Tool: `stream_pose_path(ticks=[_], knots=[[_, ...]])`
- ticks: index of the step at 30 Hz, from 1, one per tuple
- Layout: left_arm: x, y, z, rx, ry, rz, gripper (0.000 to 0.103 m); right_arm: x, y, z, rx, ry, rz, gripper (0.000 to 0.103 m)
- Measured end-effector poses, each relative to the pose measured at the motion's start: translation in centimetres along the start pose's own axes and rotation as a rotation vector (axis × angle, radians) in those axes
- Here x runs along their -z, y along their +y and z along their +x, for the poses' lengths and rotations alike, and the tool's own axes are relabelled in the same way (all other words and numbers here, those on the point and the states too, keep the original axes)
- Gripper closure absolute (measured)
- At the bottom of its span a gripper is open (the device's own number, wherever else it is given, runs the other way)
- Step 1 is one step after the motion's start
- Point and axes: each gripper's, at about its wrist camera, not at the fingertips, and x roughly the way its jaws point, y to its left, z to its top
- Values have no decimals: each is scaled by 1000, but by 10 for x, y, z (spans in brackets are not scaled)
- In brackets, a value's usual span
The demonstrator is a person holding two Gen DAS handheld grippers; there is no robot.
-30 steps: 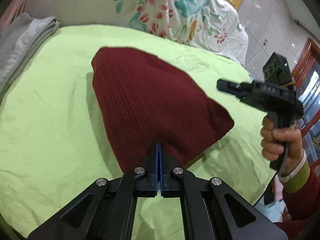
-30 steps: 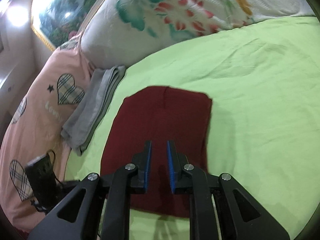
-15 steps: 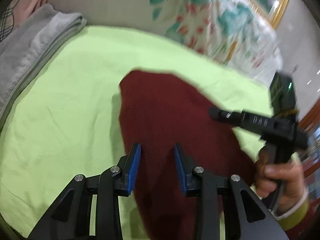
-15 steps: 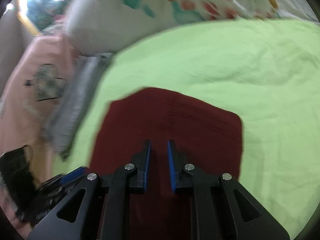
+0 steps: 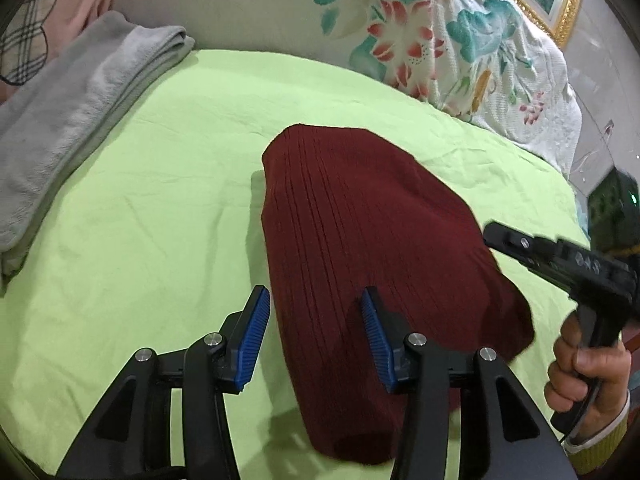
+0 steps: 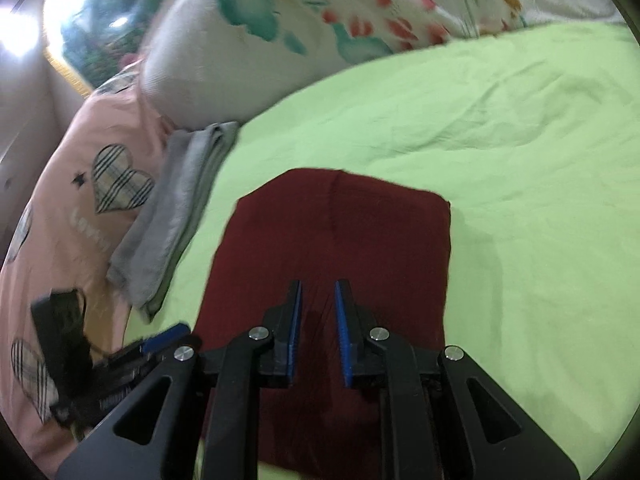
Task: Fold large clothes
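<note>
On the lime-green bedsheet (image 5: 152, 216) lies the folded dark red ribbed garment (image 5: 360, 232), flat and roughly rectangular, well apart from the grey folded towel (image 5: 76, 120) that sits along the sheet's left edge against a pink heart-patterned pillow (image 6: 100, 184). Behind the sheet stands a white floral quilt (image 5: 420, 40), with a gilt picture frame (image 5: 556, 12) above it. The left gripper (image 5: 316, 332) hangs over the garment's near left edge; its jaws are opening, the blue pads standing clear of the cloth on either side, with the edge of the garment seen between them but not pinched. The right gripper (image 6: 318, 332) points down over the near part of the same garment; its blue pads stand a narrow gap apart with nothing clamped, only the red fabric visible below. From the left wrist view, the right gripper appears at the right edge, held by a hand (image 5: 580, 376) with a yellow-green cuff (image 5: 600, 440). The right wrist view is somewhat blurred.
</note>
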Motion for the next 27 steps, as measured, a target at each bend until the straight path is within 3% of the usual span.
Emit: stream_pose_path(ticks=[2,3,9,11,20,22,27], knots=[[9,-2,-15,32,1,-2,39,16,6,-14,-2,-6,-37,85],[14,-2,-20,38,-5,0,38,24,8,-20,0,-5,-55,85],[38,-16,-2,-31,57,64,36,53,-2,-15,94,61,-94,85],[41,-12,5,-15,68,47,36,58,-11,-7,116,89,-68,85],[44,-5,4,-7,59,37,31,65,-12,-7,112,94,-40,81],[44,-6,0,-23,57,47,31,66,-10,-11,106,92,-40,76],[47,-14,-10,-71,43,79,31,72,-2,-20,100,87,-46,75]])
